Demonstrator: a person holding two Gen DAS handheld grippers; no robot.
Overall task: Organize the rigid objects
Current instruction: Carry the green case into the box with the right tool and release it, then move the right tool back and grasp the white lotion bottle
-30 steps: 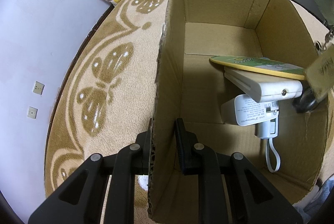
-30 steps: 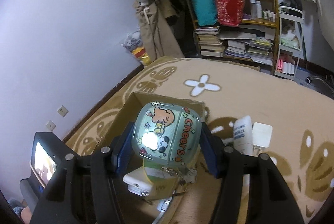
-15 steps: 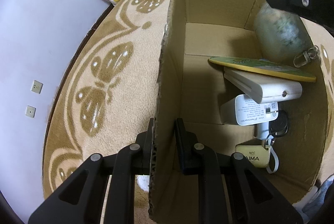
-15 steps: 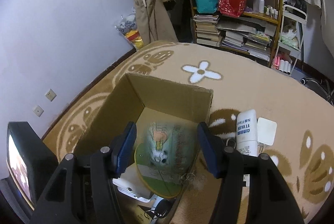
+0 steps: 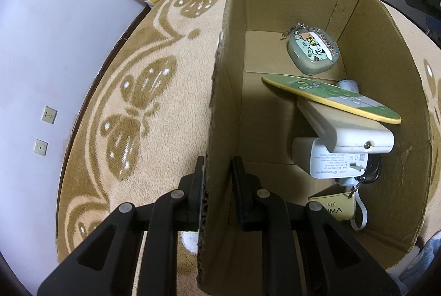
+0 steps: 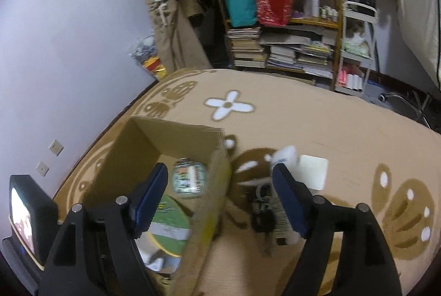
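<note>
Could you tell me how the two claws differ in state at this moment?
The left claw is shut on the brown cardboard box, pinching its near wall; the right claw is open and holds nothing. The left sits at the box rim; the right hovers above box and carpet. Both are black, two-fingered.

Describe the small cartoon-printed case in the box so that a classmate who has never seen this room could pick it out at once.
Find the open cardboard box on the tan patterned rug. On its floor at the far end, beyond the yellow-rimmed green board, lies the rounded grey-green case. It alone has cartoon animals, red lettering and a metal clip.
</note>
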